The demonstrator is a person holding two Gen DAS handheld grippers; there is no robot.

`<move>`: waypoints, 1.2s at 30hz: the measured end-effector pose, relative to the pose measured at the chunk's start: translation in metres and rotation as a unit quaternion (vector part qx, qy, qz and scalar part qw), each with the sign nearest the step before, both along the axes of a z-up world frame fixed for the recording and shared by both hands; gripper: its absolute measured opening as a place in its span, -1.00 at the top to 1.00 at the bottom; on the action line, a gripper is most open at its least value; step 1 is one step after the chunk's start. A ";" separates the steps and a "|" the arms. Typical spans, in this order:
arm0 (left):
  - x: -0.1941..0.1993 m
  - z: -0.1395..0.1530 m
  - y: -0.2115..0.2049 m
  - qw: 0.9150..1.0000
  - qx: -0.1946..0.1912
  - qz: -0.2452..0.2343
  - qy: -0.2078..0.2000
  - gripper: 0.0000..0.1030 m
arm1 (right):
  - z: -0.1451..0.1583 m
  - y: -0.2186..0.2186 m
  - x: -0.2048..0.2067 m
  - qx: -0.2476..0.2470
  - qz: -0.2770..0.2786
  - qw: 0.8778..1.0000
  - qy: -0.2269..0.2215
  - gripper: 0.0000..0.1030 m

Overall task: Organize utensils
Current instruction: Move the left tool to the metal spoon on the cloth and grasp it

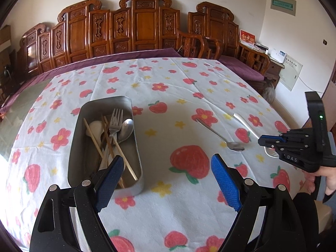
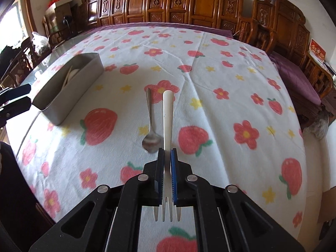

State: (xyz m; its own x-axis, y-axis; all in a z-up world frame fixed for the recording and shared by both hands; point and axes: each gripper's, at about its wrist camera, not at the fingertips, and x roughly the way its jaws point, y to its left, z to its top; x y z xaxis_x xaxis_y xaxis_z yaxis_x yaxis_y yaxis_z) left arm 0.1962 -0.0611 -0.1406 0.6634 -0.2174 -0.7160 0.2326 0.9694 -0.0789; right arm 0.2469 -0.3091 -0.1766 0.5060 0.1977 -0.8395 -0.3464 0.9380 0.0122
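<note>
Right wrist view shows your right gripper [image 2: 167, 153] pinching the white fork [image 2: 168, 113] near its neck, handle pointing to 12 o'clock, tines toward the camera. A metal spoon [image 2: 150, 124] lies on the strawberry tablecloth [image 2: 231, 109] just at its 9 o'clock. Your left gripper [image 1: 168, 168] hangs spread wide with nothing between its pads, the metal tray [image 1: 77, 147] of utensils at its 10 o'clock

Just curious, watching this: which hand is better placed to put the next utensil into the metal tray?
Probably the right. Its gripper is already shut on the fork, so it only needs carrying to the metal tray. The left gripper is open and empty.
</note>
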 end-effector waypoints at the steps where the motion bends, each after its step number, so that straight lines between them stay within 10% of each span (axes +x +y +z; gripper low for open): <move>1: -0.003 0.001 -0.004 1.000 0.003 -0.002 0.000 -0.58 | 0.003 -0.003 -0.007 0.004 -0.003 1.000 -0.003 0.86; 21: 0.031 -0.026 -0.109 0.997 0.038 -0.038 0.055 -0.58 | 0.012 -0.053 -0.036 0.019 -0.051 0.998 -0.034 0.86; 36: 0.061 -0.065 -0.187 0.985 0.133 -0.067 0.085 -0.36 | 0.007 -0.097 -0.028 0.033 -0.104 0.994 -0.027 0.86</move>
